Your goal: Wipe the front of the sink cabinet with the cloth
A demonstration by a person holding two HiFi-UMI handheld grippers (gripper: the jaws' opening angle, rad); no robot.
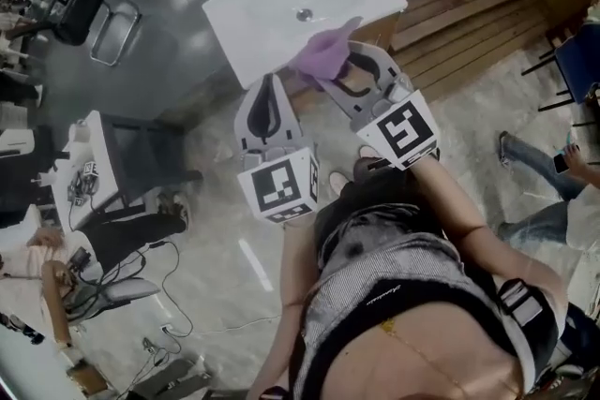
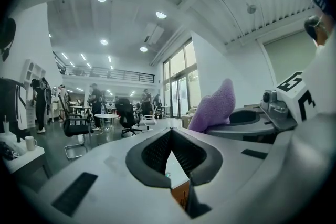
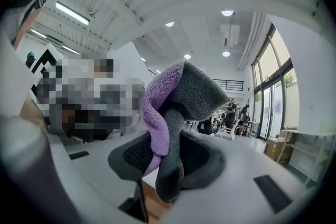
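The right gripper (image 1: 356, 63) is clamped on the cloth (image 1: 326, 53), which stands up from its jaws in a purple-and-grey bunch over the near edge of the sink (image 1: 272, 5). The left gripper (image 1: 272, 89) sits just beside it, jaws together on nothing. The cloth is not yet on the cabinet (image 1: 377, 33), whose wooden front lies below the sink rim and is mostly out of sight in the head view. To wipe well, I judge the right gripper should drop below the rim and turn so that the loose fold, not the jaw tips, meets the panel (a bunched cloth covers little per pass, so overlapping strokes should help). The grip needs to be firm enough that friction cannot drag the cloth free, with the left gripper held clear of the strokes.
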